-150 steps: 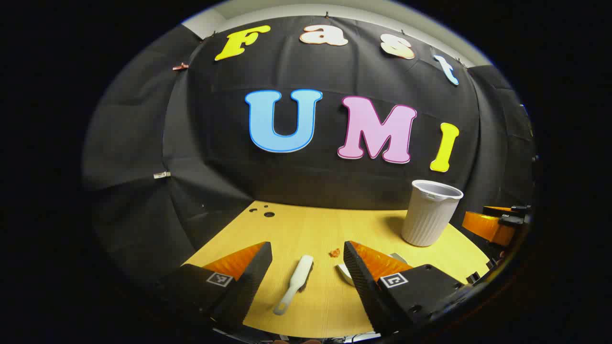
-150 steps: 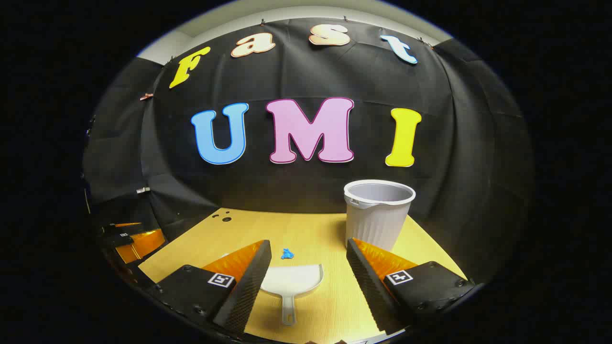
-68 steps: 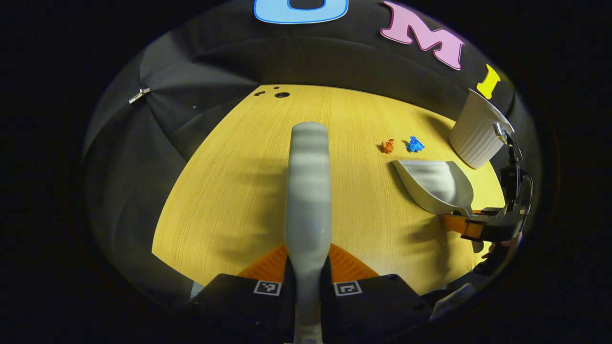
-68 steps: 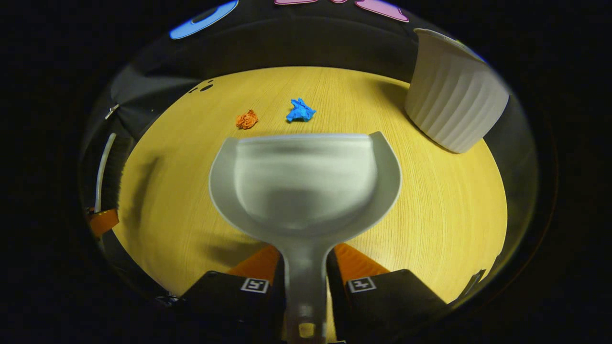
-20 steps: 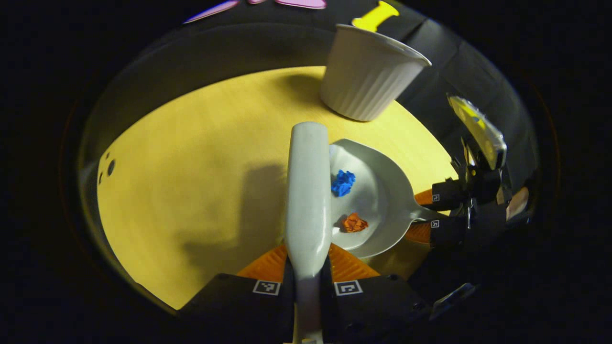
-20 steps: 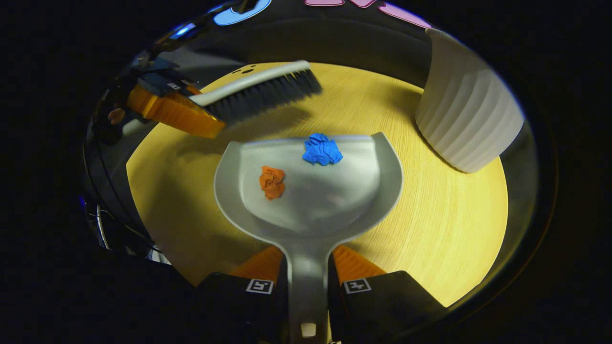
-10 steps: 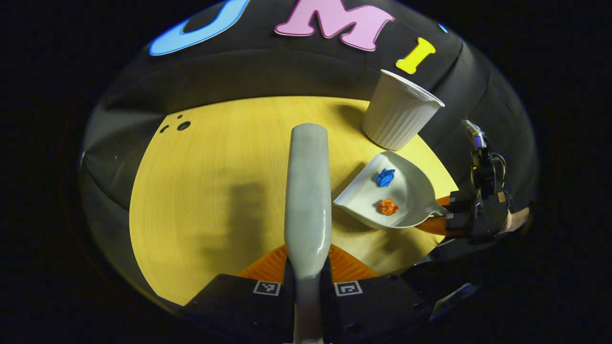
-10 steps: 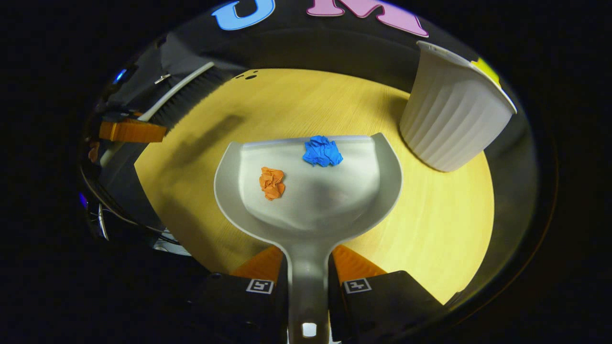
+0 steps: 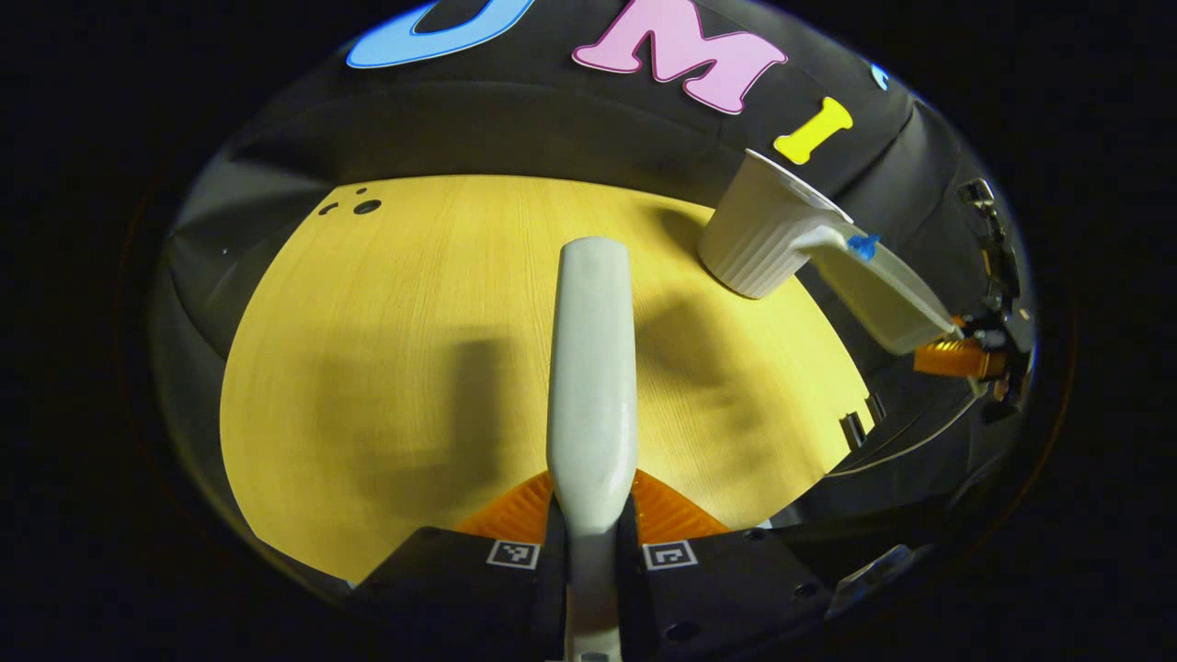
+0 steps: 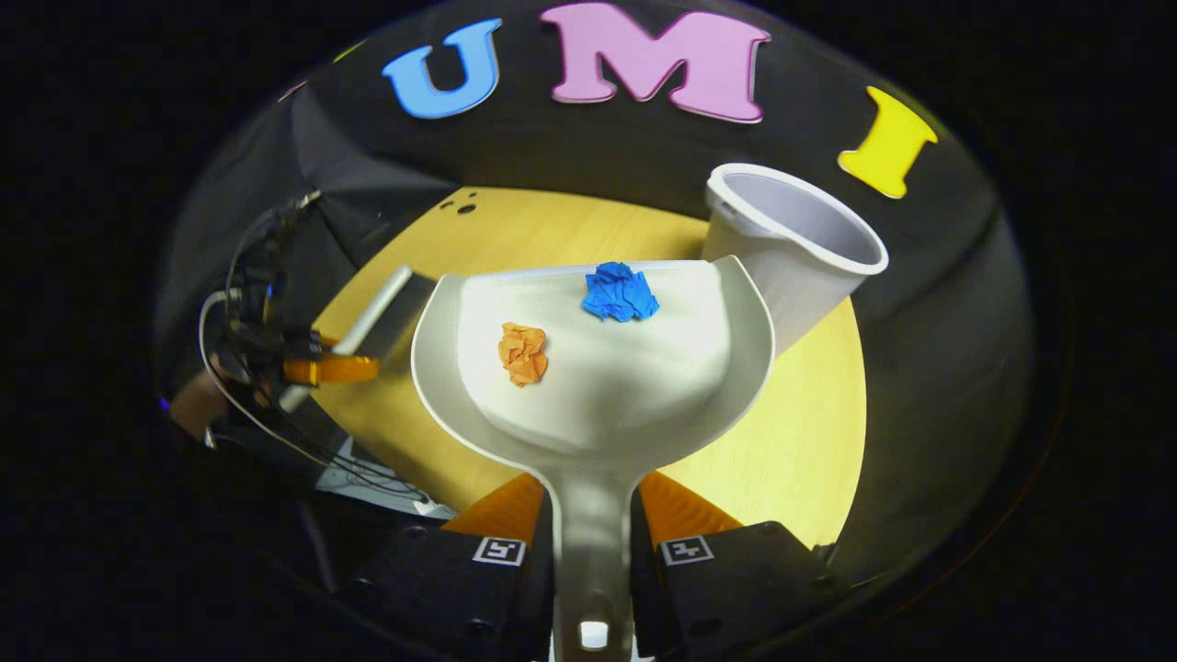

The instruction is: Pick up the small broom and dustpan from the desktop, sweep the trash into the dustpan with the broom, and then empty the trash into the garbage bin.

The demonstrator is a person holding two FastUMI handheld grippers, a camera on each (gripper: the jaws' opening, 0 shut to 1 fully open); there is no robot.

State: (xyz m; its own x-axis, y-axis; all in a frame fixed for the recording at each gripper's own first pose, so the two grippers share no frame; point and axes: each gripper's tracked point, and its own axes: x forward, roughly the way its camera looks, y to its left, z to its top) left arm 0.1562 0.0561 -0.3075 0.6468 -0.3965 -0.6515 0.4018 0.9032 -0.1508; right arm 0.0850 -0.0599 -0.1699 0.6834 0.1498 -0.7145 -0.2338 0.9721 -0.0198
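My right gripper [image 10: 590,542] is shut on the handle of the pale dustpan [image 10: 598,386], held up in the air beside the white ribbed bin [image 10: 791,253]. A blue paper ball [image 10: 620,291] sits near the pan's front lip and an orange paper ball [image 10: 522,352] lies left of it. My left gripper [image 9: 590,542] is shut on the white broom [image 9: 590,368], its back facing the camera above the table. In the left gripper view the dustpan [image 9: 874,290] hangs tilted at the bin [image 9: 763,241] rim, with the blue ball [image 9: 862,246] at its lip. The broom [image 10: 372,313] and left gripper [image 10: 322,368] appear at left.
The yellow wooden table [image 9: 414,322] has small holes at its far left corner [image 9: 366,207]. Cables [image 10: 276,432] hang off the table's left edge in the right gripper view. Black cloth walls surround the table.
The right gripper has lifted the dustpan with both paper balls off the table and brought it up to the bin's rim. The left gripper with the broom has drawn back to the left.
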